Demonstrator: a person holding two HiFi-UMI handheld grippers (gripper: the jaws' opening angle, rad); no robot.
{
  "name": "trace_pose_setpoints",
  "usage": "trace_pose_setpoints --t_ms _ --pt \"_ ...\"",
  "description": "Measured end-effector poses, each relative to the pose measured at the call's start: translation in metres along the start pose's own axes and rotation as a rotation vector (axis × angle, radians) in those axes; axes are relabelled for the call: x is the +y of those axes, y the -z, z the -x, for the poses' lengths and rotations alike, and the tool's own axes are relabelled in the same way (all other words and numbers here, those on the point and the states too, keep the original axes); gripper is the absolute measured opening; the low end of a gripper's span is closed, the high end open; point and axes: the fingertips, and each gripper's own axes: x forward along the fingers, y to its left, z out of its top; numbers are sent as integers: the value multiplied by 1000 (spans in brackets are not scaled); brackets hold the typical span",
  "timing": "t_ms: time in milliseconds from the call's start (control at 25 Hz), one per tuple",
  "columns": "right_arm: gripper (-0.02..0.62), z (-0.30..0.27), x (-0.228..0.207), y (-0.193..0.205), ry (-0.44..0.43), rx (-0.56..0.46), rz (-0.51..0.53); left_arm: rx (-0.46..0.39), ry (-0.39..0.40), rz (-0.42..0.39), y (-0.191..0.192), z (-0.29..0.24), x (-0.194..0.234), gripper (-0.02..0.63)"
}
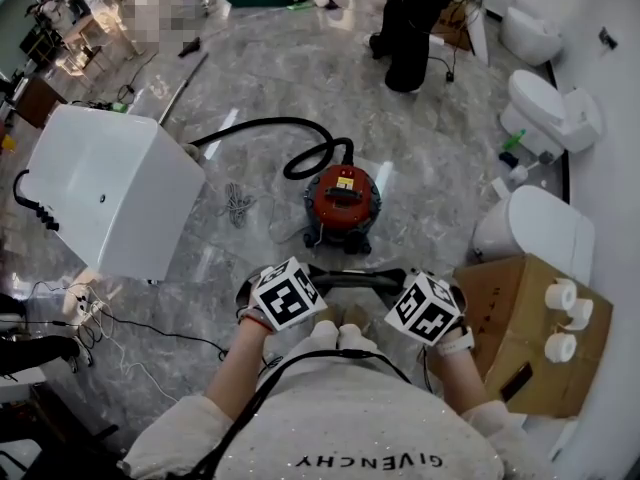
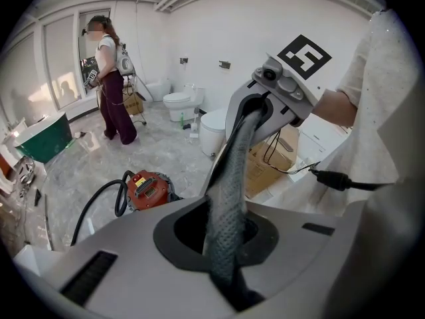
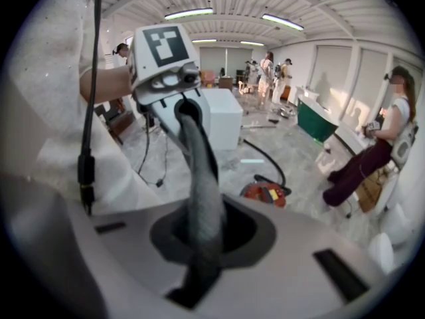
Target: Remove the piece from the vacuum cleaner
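Note:
The red vacuum cleaner stands on the marble floor just beyond my hands, its black hose looping off to the left. It also shows in the left gripper view and the right gripper view. My left gripper and right gripper are held at waist height, pointing at each other tip to tip. Both are shut. Their closed grey dotted fingers form one strip running from one housing to the other. I see nothing held between the jaws, and neither gripper touches the vacuum.
A white cabinet lies at the left. At the right stand a cardboard box with paper rolls and white toilets. A person is at the far side. Loose cables trail near my feet.

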Motion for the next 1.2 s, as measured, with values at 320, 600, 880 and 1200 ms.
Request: trace_pose_setpoints --t_ms 320,600,880,1200 --pt "38 -3 6 5 13 23 5 -2 10 19 8 -2 -5 35" --pt "37 -2 7 7 17 37 8 -21 17 25 5 -6 -6 35" --pt "37 -5 9 8 5 34 5 2 12 26 9 -5 -7 35" --pt "37 -6 9 6 4 30 23 6 7 43 12 -3 -6 35"
